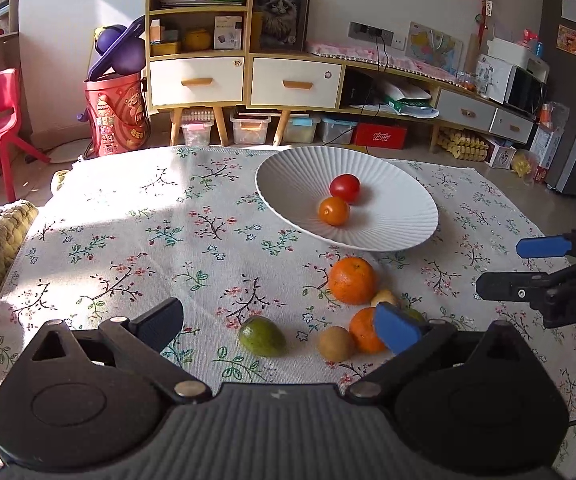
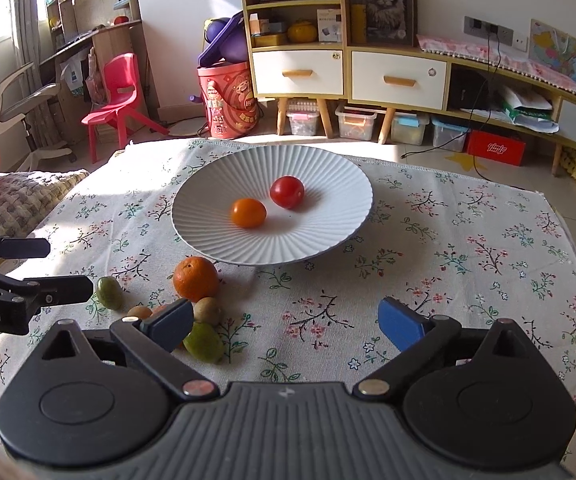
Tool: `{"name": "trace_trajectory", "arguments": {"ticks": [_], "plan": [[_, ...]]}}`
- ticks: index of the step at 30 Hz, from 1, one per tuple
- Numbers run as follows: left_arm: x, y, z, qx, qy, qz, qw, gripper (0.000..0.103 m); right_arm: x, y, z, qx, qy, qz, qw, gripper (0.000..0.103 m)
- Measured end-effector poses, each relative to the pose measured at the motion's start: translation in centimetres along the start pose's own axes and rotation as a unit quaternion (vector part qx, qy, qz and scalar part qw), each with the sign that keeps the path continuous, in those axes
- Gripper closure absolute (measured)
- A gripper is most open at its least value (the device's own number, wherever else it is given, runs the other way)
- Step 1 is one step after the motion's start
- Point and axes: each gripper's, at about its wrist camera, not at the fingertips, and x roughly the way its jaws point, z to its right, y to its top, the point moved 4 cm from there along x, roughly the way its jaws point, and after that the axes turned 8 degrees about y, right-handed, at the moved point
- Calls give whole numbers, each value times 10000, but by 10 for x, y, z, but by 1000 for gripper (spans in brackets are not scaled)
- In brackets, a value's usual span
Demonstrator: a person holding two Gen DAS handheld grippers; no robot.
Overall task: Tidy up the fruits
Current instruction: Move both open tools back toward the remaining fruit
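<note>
Fingers of the left gripper stand spread wide with nothing pinched; between them on the floral tabletop lie a green fruit and a small brown fruit, both clear of the pads. A small orange sits partly hidden behind the blue right-hand pad of that gripper, and whether it touches the pad cannot be told. Beyond it a large orange rests just short of the white ribbed plate, with a pale small fruit tucked between the two oranges.

Fingers of the right gripper are likewise splayed apart and empty; only bare cloth lies between them. The fruit cluster sits off to their left: a yellow-green fruit and another brown fruit just beside the dark left pad, the large orange farther out

On the plate a red tomato and an orange tomato rest near each other close to the middle, well beyond both pairs of fingers
</note>
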Motion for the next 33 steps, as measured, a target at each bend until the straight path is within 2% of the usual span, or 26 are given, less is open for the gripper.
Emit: {"name": "trace_trajectory", "arguments": {"ticks": [10,20,27,33], "plan": [[7,-26,-12,5,183,-151,9997,11,7,-25,-15,-265,20,-116,9996,1],[19,-43,-12,252,268,-99,9993,11,19,-41,-19,-520,-85,-196,9984,0],[34,-50,-15,290,370,-167,9988,12,30,-52,-20,-430,16,-474,9979,1],[37,-48,-14,265,337,-119,9990,15,34,-50,-22,-361,-11,-471,9982,1]]}}
